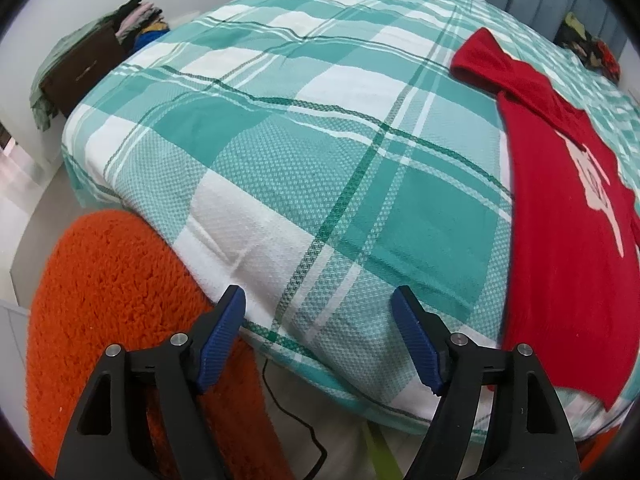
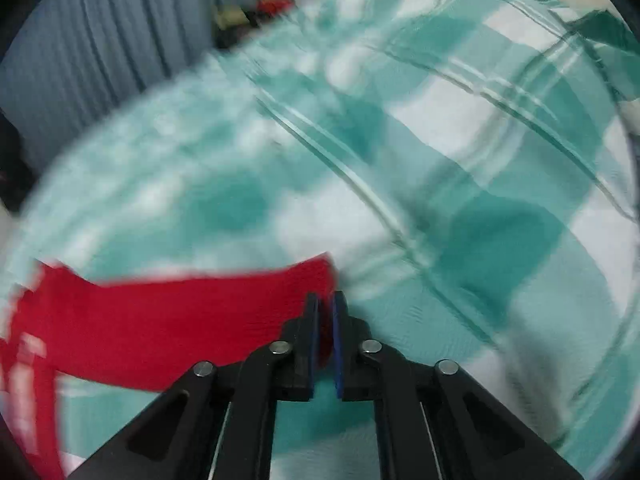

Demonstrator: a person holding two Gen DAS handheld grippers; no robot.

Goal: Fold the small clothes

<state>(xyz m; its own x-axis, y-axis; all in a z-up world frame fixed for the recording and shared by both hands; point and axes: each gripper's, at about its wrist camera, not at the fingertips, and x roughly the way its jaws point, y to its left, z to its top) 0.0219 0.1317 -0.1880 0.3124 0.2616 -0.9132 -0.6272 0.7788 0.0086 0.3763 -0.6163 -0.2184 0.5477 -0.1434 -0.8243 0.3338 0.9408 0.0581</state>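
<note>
garment: red shirt (image 1: 560, 208) lies spread on the checked bedspread (image 1: 320, 140), near the bed's foot edge, pale print facing up; one sleeve reaches toward 11 o'clock in the left wrist view
long axis: in the left wrist view the body of the shirt runs roughly 12 to 6 o'clock, hem end toward the bed edge
left gripper (image 1: 318, 312): jaws stand wide apart with nothing between them, only bare bedspread; blue fingers (image 1: 224, 332) hang over the bed's near edge
shirt from the left jaws: off at about 2 o'clock, apart from them, a strip of bedspread between
right gripper (image 2: 326, 300): jaws drawn together, a fold of red cloth pinched in the slit between the pads; the view is smeared, so which part of the shirt it is I cannot tell for certain, looks like an edge or sleeve end
shirt from the right jaws: rest of the cloth trails away toward 9 o'clock in the right wrist view
nearer hand: right, already on the shirt; left is beside it and free
judgement: next move likely turns on the right hand carrying its pinched edge across the shirt's body, the left coming in from the side to hold or take the opposite edge
containers: dark brown box or cabinet (image 1: 84, 72) at 10 o'clock past the bed, a heap of mixed clothes (image 1: 140, 20) on and behind it; contents inside not visible
other: orange shaggy rug (image 1: 112, 300) on the floor at 8 o'clock; thin black cable (image 1: 288, 408) below the bed edge
</note>
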